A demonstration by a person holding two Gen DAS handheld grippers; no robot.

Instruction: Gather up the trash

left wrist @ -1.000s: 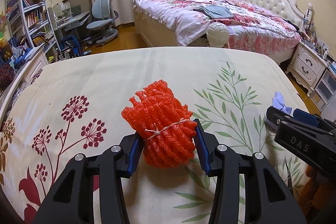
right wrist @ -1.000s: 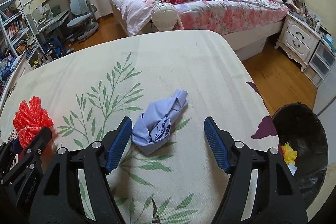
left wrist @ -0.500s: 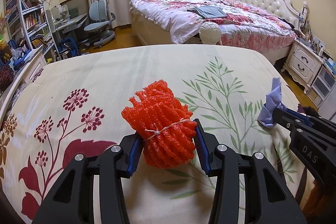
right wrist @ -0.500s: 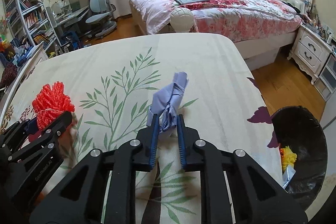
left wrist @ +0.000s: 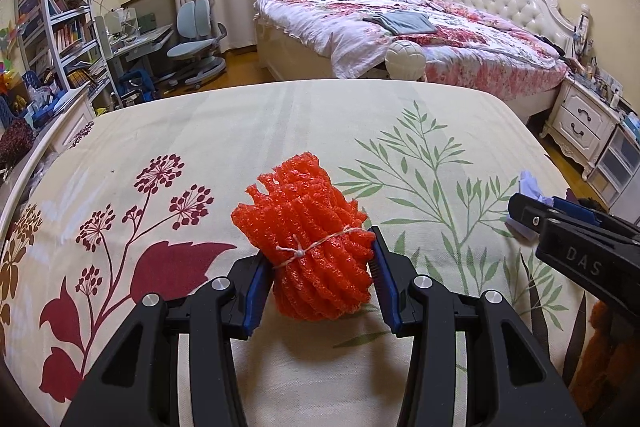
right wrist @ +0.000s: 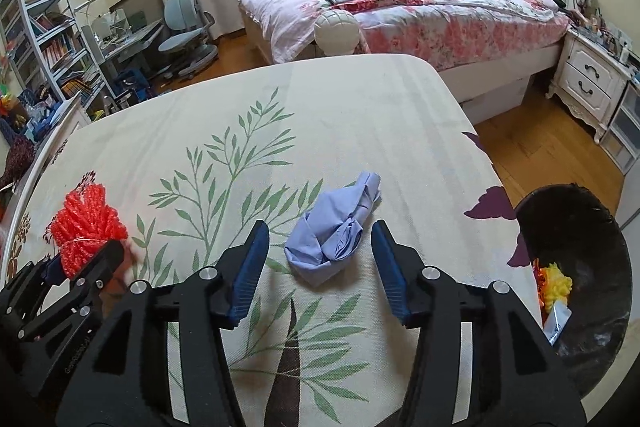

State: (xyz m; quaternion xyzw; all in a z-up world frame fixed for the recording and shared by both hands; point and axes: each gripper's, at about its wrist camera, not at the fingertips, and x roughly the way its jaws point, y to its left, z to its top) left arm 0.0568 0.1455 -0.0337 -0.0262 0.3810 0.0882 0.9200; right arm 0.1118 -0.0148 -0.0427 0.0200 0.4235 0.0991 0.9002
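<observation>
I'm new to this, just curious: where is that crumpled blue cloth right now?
In the right wrist view, the blue cloth lies on the floral bedspread between the open right gripper fingers, untouched, with the black trash bin off to its right.

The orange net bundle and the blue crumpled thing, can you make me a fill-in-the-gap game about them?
1. The left gripper is shut on the ___ foam net bundle.
2. The crumpled blue cloth lies on the bedspread between the ___ fingers of the right gripper.
3. The black bin stands to the ___ of the blue cloth.
4. A thin ___ is tied around the net bundle.

Missing words: orange; open; right; string
</observation>
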